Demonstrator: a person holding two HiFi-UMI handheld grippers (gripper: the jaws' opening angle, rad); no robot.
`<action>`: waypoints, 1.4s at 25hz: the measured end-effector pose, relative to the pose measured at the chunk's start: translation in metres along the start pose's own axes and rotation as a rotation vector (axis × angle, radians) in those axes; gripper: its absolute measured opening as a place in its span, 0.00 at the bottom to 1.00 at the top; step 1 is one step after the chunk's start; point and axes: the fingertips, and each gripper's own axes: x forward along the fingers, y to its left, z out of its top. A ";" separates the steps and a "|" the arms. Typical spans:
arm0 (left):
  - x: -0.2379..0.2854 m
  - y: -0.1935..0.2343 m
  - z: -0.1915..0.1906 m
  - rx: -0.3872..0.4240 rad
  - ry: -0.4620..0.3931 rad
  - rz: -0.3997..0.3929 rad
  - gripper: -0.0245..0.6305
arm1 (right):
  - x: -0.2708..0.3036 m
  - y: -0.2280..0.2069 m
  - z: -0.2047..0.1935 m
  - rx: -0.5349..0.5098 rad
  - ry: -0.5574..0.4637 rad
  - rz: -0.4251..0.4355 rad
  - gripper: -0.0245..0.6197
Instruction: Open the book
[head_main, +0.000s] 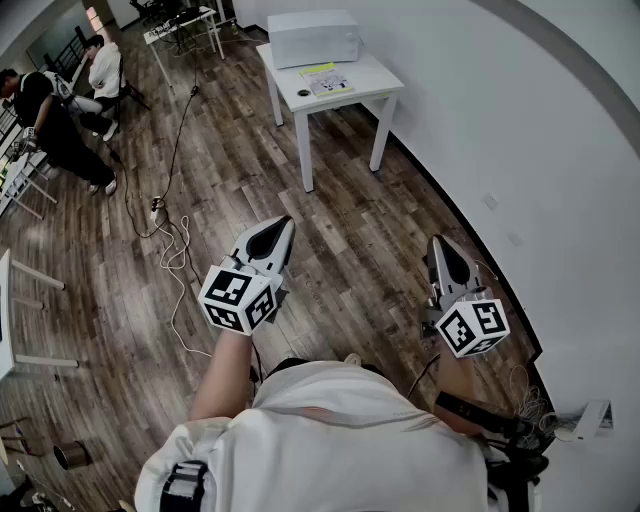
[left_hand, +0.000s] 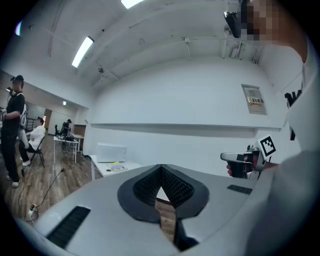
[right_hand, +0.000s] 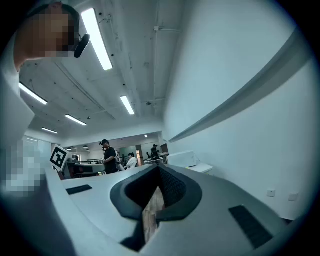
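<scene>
Left tool (head_main: 283, 225): lower centre-left of the head view, held level over the brown wood-plank floor (head_main: 340, 240); its jaws are pressed together with nothing between them.
Right tool (head_main: 438, 243): lower right, near the white wall (head_main: 540, 130); its jaws are pressed together too, and empty.
Book: thin yellow-green and pale book (head_main: 330, 86), flat on the white desk (head_main: 375, 80) at top centre, just in front of a white box (head_main: 313, 38) and well apart from both tools.
People: two at upper left, one in white (head_main: 105, 65) and one in black (head_main: 45, 110).
</scene>
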 end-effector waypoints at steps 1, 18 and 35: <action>0.004 -0.007 -0.001 -0.001 -0.002 0.005 0.05 | -0.004 -0.008 -0.002 0.004 0.007 0.004 0.04; 0.050 -0.057 -0.024 -0.004 0.034 0.033 0.05 | -0.008 -0.070 -0.019 0.025 0.080 0.082 0.04; 0.147 0.018 -0.014 -0.054 0.016 0.002 0.05 | 0.091 -0.108 -0.020 -0.013 0.126 0.062 0.04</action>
